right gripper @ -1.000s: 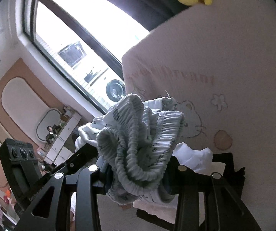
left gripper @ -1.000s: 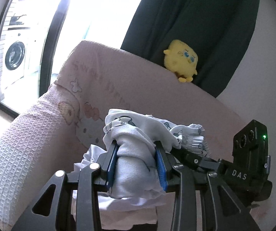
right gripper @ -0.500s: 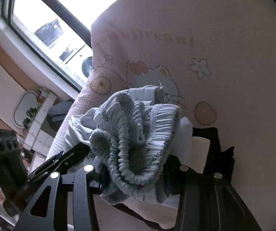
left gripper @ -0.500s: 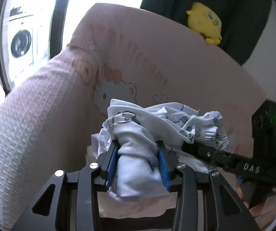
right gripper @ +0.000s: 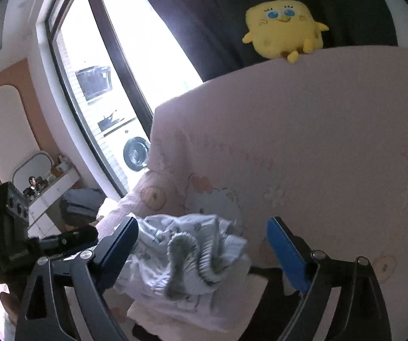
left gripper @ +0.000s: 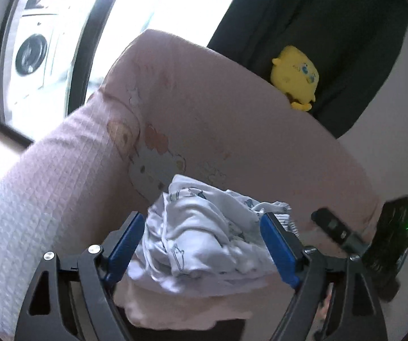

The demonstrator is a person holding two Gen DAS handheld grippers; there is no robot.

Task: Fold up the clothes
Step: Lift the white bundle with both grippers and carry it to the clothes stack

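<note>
A bunched white printed garment [left gripper: 201, 236] with a ribbed elastic waistband [right gripper: 201, 258] rests on a small stack of folded pale clothes [left gripper: 175, 309] in front of the pink sofa back. My left gripper [left gripper: 204, 244] is opening, its blue pads [left gripper: 124, 244] spread on either side of the bundle and no longer pressing it. My right gripper [right gripper: 201, 253] is opening too; the garment lies between its wide blue pads [right gripper: 285, 251], apart from the right one. The left gripper's body [right gripper: 10, 227] appears at the left of the right wrist view.
A pink cartoon-print cover drapes the sofa back [left gripper: 232, 119] and armrest [left gripper: 42, 199]. A yellow plush toy [right gripper: 283, 32] sits on top, before a dark curtain [left gripper: 317, 14]. A bright window and a washing machine [left gripper: 30, 54] lie to the left; a dresser [right gripper: 47, 187] stands beyond.
Both grippers were shut on the bunched garment; both have now spread wide and let it go. The garment has settled onto the stack of folded clothes.
</note>
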